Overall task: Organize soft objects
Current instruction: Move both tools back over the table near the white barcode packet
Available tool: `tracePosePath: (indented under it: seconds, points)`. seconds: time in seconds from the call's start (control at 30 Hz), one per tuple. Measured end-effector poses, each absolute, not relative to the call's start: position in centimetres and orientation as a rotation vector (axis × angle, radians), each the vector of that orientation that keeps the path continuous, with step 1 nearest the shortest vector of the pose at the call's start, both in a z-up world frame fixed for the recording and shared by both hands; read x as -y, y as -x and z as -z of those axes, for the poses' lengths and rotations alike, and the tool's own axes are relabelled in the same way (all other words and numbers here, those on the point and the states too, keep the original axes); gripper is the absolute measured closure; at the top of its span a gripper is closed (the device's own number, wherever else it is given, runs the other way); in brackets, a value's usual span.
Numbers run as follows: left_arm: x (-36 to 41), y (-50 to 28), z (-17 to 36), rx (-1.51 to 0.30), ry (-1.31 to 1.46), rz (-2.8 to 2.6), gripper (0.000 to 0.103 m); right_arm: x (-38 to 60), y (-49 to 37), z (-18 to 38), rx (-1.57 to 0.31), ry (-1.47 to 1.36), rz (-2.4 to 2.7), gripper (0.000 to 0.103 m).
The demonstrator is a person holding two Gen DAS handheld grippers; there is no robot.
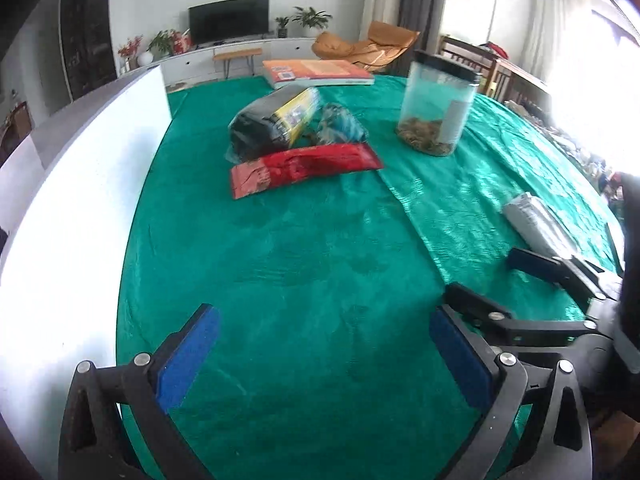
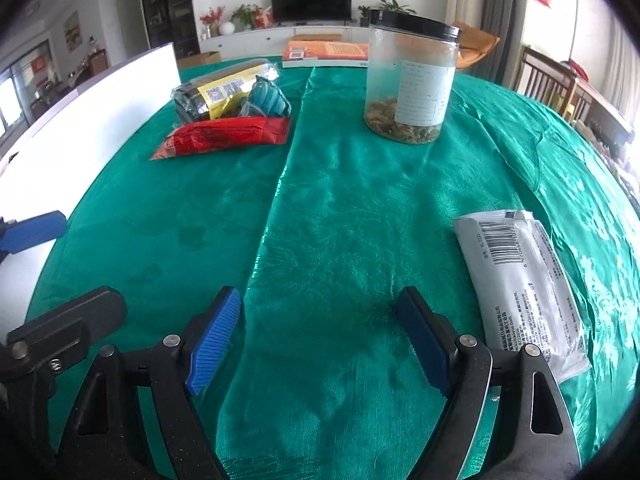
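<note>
Two grippers hovered low over the green cloth, side by side. The left gripper and the right gripper both had their jaws spread wide, with nothing between them. The white packet lay flat just beside the right gripper, well apart from the other soft things: the red packet, the black and yellow pack and the blue striped bag were touching in a group at the far left. The packet looked slippery (thin foil, I think), so a pinch on its flat face could slide off. A wide reach could also knock the clear jar.
</note>
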State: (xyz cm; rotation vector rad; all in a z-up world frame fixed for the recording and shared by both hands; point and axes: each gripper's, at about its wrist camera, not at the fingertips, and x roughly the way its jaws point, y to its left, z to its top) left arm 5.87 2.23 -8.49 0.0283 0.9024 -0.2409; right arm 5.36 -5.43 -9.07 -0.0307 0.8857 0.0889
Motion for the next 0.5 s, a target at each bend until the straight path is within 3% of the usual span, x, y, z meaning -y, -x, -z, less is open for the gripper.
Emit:
tracePosePath:
  seconds: [0.5]
  points:
    - [-3.3, -7.5, 10.7, -0.950, -0.051, 0.139, 0.000, 5.3, -5.4, 9.0, -0.884, 0.036, -0.079, 0.019]
